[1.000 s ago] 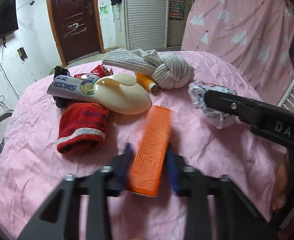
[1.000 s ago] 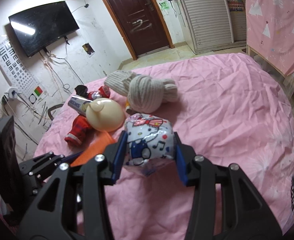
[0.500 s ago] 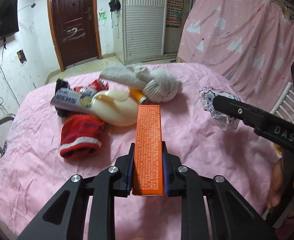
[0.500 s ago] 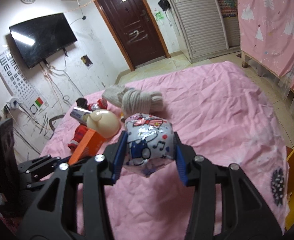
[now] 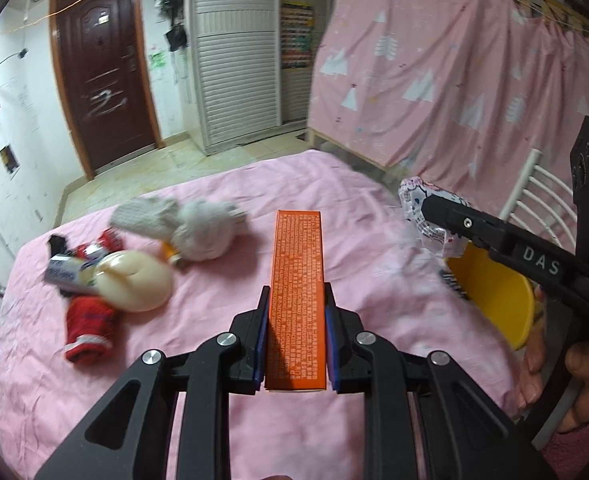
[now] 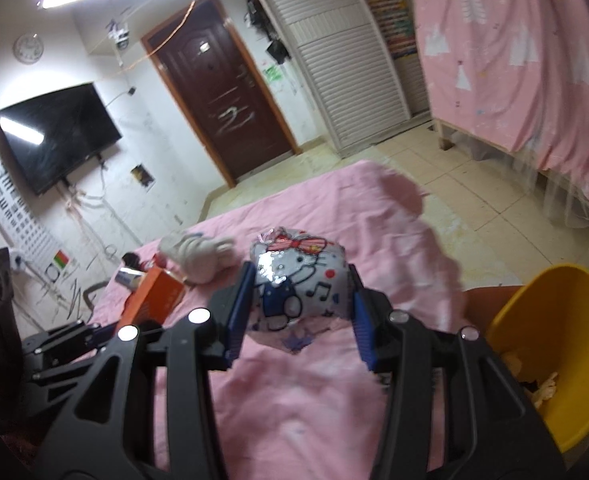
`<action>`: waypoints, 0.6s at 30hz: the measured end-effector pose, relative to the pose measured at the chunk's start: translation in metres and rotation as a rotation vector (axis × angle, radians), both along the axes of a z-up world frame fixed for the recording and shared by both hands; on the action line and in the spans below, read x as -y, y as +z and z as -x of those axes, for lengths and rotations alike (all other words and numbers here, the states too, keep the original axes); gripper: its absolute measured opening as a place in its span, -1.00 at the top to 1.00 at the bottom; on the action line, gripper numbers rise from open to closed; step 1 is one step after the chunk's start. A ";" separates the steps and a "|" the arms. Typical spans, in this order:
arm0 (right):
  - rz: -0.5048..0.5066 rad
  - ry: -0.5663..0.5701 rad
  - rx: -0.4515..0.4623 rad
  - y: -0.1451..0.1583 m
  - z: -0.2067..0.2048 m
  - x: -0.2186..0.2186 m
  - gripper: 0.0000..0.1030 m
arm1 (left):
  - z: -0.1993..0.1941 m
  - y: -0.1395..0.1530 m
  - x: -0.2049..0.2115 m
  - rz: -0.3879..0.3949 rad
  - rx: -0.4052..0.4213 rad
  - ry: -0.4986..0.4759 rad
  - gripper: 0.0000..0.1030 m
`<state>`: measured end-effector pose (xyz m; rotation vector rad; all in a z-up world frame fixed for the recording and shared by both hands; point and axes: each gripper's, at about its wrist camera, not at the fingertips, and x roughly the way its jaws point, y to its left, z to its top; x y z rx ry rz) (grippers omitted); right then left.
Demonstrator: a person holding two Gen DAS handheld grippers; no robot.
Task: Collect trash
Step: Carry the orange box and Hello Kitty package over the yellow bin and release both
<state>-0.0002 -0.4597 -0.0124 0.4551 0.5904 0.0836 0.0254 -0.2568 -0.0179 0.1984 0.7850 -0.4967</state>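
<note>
Left wrist view: the left gripper point(image 5: 296, 320) has its blue-padded jaws clenched on the lower part of one long orange carton point(image 5: 296, 280), a flat-sided cardboard box covered in fine white print. Its far end juts out past the jaw tips, lifted above the surface point(image 5: 214, 412), which is draped in wrinkled pink cloth. On that cloth, to the left, lie one knotted grey ribbed sock point(image 5: 198, 232), blurred, one smooth cream dome-shaped piece point(image 5: 136, 280), one red knit sock point(image 5: 88, 328) with a white band, and one printed tube point(image 5: 68, 274). At right, the right gripper point(image 5: 426, 216) carries a crinkly foil wrapper point(image 5: 418, 200) over the surface's edge, above a yellow plastic bin point(image 5: 494, 292). A hand point(image 5: 550, 376) grips its handle.

Right wrist view: the right gripper point(image 6: 298, 300) holds one puffy, glossy foil wrapper point(image 6: 294, 284) printed with a cartoon cat, squeezed between both jaws at its sides. The yellow bin point(image 6: 550, 320) stands lower right beside the surface point(image 6: 286, 404), scraps inside. The orange carton point(image 6: 154, 300) and left gripper point(image 6: 106, 330) show at left.
</note>
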 end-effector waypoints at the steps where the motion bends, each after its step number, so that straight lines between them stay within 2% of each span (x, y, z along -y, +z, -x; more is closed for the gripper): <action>1: 0.000 -0.013 0.004 0.000 0.003 0.007 0.16 | 0.002 0.000 0.007 -0.002 0.000 -0.014 0.74; 9: 0.037 -0.151 0.034 0.011 0.036 0.059 0.16 | 0.020 0.003 0.067 -0.016 -0.001 -0.147 0.74; 18: 0.053 -0.304 0.014 0.001 0.069 0.124 0.15 | 0.043 0.005 0.140 0.021 -0.049 -0.329 0.74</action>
